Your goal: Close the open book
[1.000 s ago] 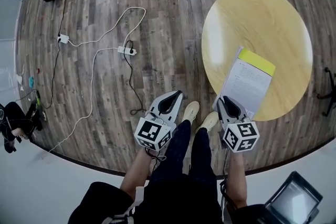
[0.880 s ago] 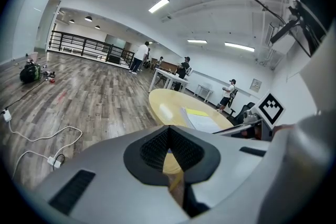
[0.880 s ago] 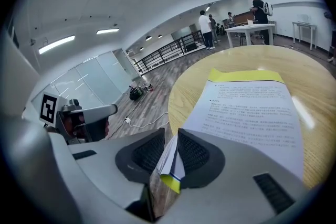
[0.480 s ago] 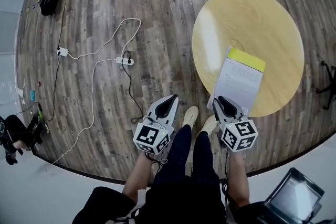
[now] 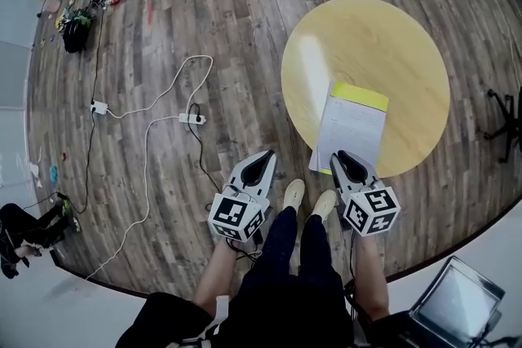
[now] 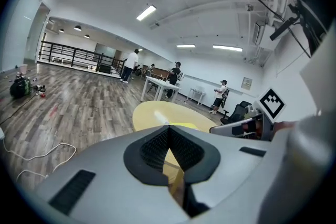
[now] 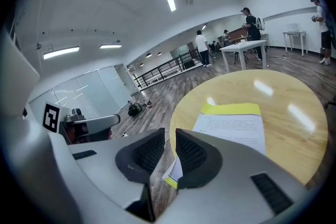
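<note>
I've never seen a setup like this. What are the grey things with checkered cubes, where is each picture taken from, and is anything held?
No robot: a standing person holds a left gripper and a right gripper, each with a marker cube. One picture comes from a camera on the person's head, looking down; the other two cameras ride on the grippers and look along their fingers. On the round yellow table lies an open book, white page up. Nothing is held: the left fingers meet at their tips, the right fingers stand slightly apart, empty.
</note>
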Available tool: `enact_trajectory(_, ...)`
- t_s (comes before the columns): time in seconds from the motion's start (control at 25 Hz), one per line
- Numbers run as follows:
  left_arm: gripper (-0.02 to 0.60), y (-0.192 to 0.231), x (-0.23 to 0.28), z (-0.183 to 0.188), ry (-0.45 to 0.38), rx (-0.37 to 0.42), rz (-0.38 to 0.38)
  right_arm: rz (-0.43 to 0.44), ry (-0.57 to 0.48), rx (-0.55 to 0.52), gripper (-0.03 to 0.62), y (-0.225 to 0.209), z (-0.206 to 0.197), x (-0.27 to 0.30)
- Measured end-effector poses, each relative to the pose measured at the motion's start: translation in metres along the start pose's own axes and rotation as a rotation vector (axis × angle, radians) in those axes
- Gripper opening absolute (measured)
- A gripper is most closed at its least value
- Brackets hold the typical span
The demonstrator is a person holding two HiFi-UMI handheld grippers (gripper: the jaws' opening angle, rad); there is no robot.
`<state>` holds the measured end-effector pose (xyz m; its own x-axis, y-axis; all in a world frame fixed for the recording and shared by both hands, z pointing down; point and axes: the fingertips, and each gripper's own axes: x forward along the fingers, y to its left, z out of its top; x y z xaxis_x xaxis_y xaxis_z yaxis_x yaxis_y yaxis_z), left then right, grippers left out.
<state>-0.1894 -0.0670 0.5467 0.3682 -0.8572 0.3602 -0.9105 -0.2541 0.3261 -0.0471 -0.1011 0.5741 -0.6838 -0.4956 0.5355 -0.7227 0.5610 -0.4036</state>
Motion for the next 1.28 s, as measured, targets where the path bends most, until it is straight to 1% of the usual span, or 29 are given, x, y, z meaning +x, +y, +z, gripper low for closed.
enact_trajectory(0.16, -0.002, -0.018, 0.002, 0.023, -0.032, 0.038, -0.032, -0.034, -0.060, -0.017, 0.063, -0.006, 0.022, -0.026)
enact_trajectory(0.36, -0.002, -0.052, 0.008, 0.054, -0.068, 0.096, -0.092, -0.089, -0.155, -0.035, 0.063, -0.018, 0.058, -0.068)
enact_trajectory(0.48, -0.002, -0.073, 0.007, 0.068, -0.090, 0.137, -0.119, -0.124, -0.226, -0.044, 0.063, -0.022, 0.076, -0.097)
enact_trajectory(0.64, -0.002, -0.096, 0.009, 0.101, -0.142, 0.194, -0.159, -0.176, -0.322, -0.054, 0.062, -0.027, 0.102, -0.139)
enact_trajectory(0.84, -0.002, -0.130, 0.015, 0.137, -0.191, 0.235, -0.202, -0.241, -0.406, -0.076, 0.063, -0.039, 0.129, -0.194)
enact_trajectory(1.04, -0.002, -0.171, 0.010, 0.152, -0.212, 0.265, -0.246, -0.284, -0.468, -0.090, 0.063, -0.042, 0.142, -0.248)
enact_trajectory(1.28, -0.002, -0.211, 0.006, 0.166, -0.247, 0.275, -0.300, -0.336, -0.537, -0.128, 0.061, -0.042, 0.154, -0.304)
